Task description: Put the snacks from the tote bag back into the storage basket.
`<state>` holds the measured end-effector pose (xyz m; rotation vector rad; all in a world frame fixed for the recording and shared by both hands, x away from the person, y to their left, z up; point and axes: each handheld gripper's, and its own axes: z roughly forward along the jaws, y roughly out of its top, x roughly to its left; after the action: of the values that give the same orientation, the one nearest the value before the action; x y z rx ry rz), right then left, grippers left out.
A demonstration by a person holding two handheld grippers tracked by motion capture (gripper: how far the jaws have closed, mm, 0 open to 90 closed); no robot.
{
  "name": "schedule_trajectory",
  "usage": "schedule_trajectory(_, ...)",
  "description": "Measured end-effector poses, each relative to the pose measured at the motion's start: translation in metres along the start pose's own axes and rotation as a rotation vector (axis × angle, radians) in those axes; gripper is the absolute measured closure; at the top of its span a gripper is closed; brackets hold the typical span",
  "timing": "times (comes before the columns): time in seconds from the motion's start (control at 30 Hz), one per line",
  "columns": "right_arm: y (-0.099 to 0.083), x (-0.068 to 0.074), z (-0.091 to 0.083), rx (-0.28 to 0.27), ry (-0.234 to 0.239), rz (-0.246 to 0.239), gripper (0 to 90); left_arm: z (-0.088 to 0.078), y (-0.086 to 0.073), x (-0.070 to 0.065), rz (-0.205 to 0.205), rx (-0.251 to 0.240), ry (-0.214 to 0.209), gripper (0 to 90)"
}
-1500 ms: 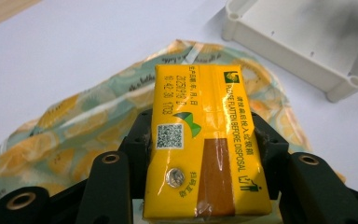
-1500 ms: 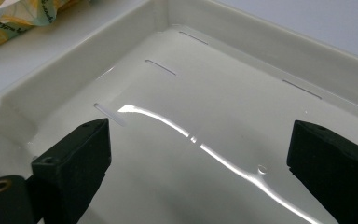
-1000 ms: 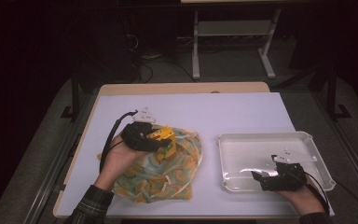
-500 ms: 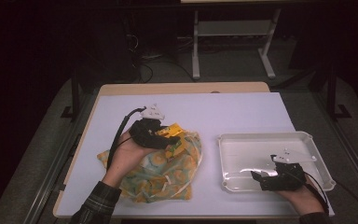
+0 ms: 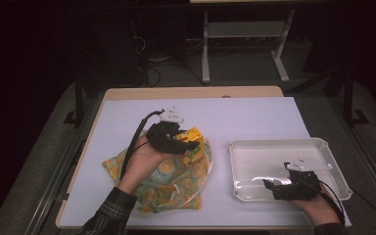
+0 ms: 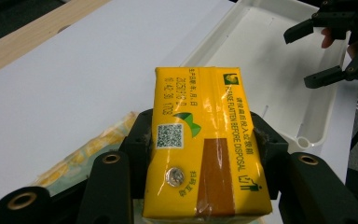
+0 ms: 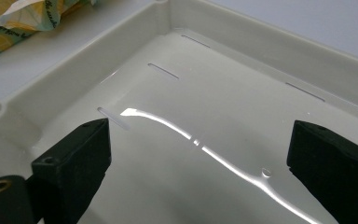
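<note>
My left gripper [image 5: 178,141] is shut on a yellow drink carton [image 5: 193,135] and holds it just above a lemon-print plastic bag [image 5: 171,181] lying left of centre on the table. In the left gripper view the carton [image 6: 203,144] sits lengthwise between the two black jaws, with its printed top face up and the bag [image 6: 88,144] below. My right gripper [image 5: 274,187] rests open inside the near part of a white plastic tray [image 5: 323,146]. In the right gripper view its jaws stand wide apart over the glossy tray floor [image 7: 200,116], with nothing between them.
A white sheet [image 5: 254,120] covers the tabletop, with a wooden edge [image 5: 191,92] at the back. The tray's left rim [image 5: 231,161] lies just right of the bag. The right gripper [image 6: 328,51] also appears at the top right of the left gripper view.
The left gripper has carried the carton to the right and slightly up, off the bag and towards the tray. The right gripper has stayed put in the tray.
</note>
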<state>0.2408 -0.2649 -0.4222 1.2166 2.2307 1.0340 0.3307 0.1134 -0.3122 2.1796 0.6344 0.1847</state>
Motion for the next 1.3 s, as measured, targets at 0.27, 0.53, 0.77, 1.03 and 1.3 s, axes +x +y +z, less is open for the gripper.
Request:
schedule_trajectory(0.27, 0.0, 0.0, 0.0, -0.002, 0.005, 0.003, 5.8, 0.005, 0.007, -0.003, 0.007, 0.005, -0.006, 52.2)
schedule_trajectory(0.53, 0.0, 0.0, 0.0, -0.005, 0.008, 0.001, 5.8, 0.014, 0.014, -0.009, 0.015, -0.002, -0.012, 52.2)
schedule_trajectory(0.77, 0.0, 0.001, 0.0, -0.006, 0.011, 0.002, 5.8, 0.025, 0.02, -0.011, 0.027, -0.001, -0.026, 52.2)
schedule_trajectory(1.03, 0.0, 0.001, 0.0, -0.009, 0.012, 0.003, 5.8, 0.037, 0.028, -0.016, 0.027, -0.015, -0.033, 52.2)
schedule_trajectory(1.3, 0.0, 0.001, 0.0, -0.011, 0.015, 0.005, 5.8, 0.051, 0.039, -0.023, 0.033, -0.023, -0.045, 52.2)
